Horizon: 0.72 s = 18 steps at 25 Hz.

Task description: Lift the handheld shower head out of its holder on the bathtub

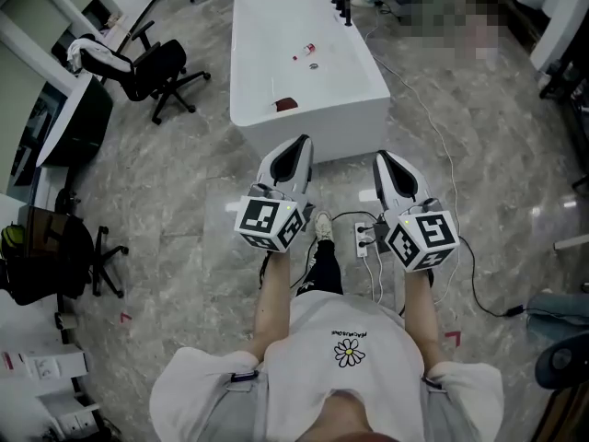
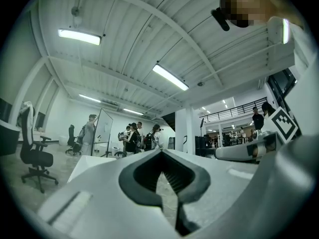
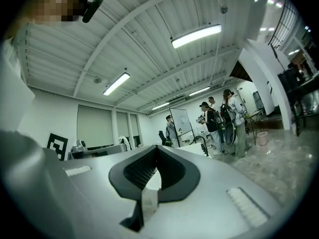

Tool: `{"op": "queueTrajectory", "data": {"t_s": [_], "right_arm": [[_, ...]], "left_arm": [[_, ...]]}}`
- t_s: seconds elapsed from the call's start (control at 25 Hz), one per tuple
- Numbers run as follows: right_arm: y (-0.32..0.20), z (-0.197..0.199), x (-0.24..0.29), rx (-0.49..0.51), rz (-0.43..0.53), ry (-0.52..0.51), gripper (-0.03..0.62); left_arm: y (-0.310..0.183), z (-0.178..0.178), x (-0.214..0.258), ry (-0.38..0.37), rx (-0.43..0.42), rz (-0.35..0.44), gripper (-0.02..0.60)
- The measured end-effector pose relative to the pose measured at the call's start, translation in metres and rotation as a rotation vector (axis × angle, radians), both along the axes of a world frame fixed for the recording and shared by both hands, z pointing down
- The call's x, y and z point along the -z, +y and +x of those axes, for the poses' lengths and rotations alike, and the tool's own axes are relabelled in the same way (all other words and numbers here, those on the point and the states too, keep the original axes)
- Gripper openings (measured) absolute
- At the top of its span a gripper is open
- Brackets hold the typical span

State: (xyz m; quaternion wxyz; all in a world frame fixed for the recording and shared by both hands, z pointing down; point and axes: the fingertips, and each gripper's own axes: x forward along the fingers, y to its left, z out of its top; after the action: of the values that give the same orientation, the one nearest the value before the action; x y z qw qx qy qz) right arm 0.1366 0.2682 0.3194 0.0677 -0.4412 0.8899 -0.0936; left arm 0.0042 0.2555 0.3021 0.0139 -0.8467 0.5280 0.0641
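Observation:
A white bathtub [image 1: 276, 35] stands on the marble floor ahead of me. Black tap fittings [image 1: 342, 0] sit at its far rim; the handheld shower head among them is too small to make out. Both grippers are held close to my body, well short of the tub's near end. My left gripper [image 1: 299, 145] is shut with nothing in it, and so is my right gripper [image 1: 385, 159]. In the left gripper view the jaw tips [image 2: 160, 152] meet, with the tub [image 2: 87, 167] low behind them. The right gripper view shows closed tips [image 3: 156, 146] and a black spout [image 3: 201, 142] beyond.
A black office chair [image 1: 156, 70] stands left of the tub, another [image 1: 55, 251] at my left. A power strip with cables [image 1: 365, 238] lies on the floor between my arms. A small red item [image 1: 286, 105] lies inside the tub. Several people [image 2: 133, 138] stand far off.

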Motion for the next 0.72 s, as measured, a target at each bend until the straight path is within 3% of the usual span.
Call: {"op": "queueTrajectory", "data": {"t_s": [0.24,0.48,0.72], "right_arm": [[-0.121,-0.023,0.019,-0.014,0.035,0.014,0.025],[-0.245,-0.062,0.033,-0.074,0.044,0.006,0.025],[-0.312,-0.087,0.039,-0.108,0.040,0.017,0.025]], "left_arm": [[-0.117,-0.026,0.019,0.039,-0.009,0.050,0.000],[-0.229,-0.079,0.035,0.028,-0.016,0.056,0.000],[-0.293,-0.128,0.036,0.056,0.015,0.032,0.000]]}}
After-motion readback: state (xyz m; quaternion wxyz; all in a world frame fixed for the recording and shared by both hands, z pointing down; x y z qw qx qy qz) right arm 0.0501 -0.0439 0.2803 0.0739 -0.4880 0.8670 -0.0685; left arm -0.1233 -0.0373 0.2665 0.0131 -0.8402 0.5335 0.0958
